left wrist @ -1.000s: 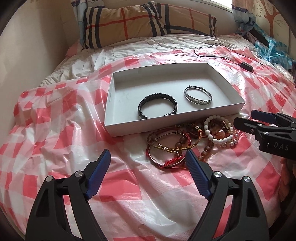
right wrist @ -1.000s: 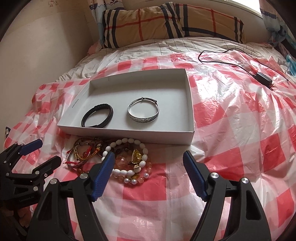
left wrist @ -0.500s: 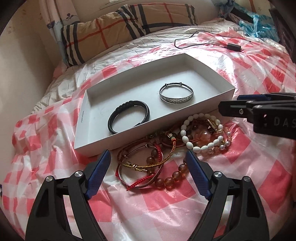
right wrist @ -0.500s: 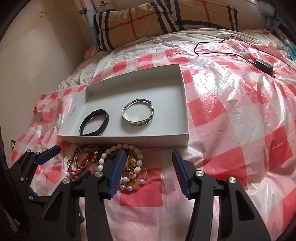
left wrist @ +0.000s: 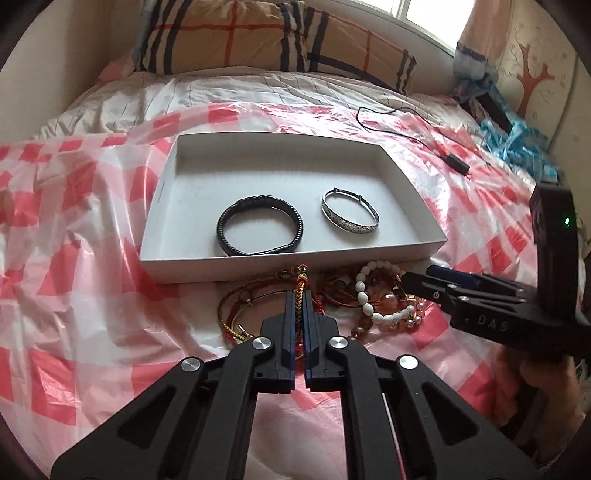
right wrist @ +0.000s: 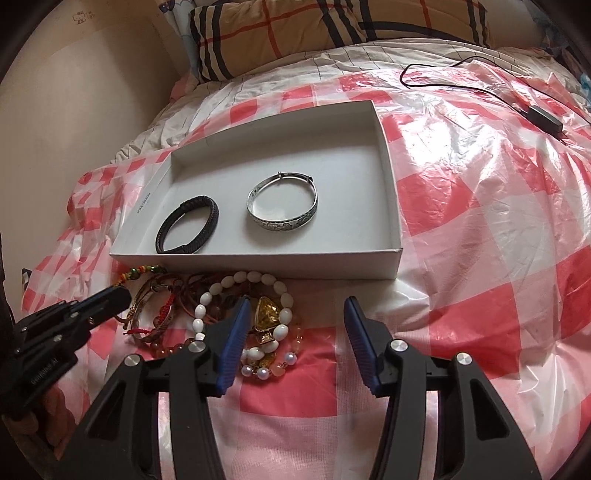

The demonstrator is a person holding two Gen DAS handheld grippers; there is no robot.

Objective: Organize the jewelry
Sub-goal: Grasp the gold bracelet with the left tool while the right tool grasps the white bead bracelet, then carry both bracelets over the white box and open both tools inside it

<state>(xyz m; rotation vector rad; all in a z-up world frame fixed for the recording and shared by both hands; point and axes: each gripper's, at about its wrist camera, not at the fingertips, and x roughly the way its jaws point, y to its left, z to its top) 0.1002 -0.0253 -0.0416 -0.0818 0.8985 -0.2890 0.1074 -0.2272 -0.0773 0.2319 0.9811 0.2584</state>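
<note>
- The box (left wrist: 421, 245) lay on the bed (left wrist: 92, 295), just beyond the left tongs (left wrist: 299, 295).
- Inside the box, the braided bracelet (left wrist: 260, 230) lay straight ahead of the left tongs, the metal bangle (left wrist: 350, 219) to its right.
- The heap of bracelets (left wrist: 373, 299) lay on the bed between box and tongs.
- The right tongs (right wrist: 293, 314) hung over that heap's right end.
- The pillow (left wrist: 258, 33) lay far behind the box.

White letters "DAS" stand on the black body of the right gripper (left wrist: 417, 282), at the right edge of the left wrist view. A line of small print runs along the left rim of the white box (right wrist: 142, 203) (too small to read).
</note>
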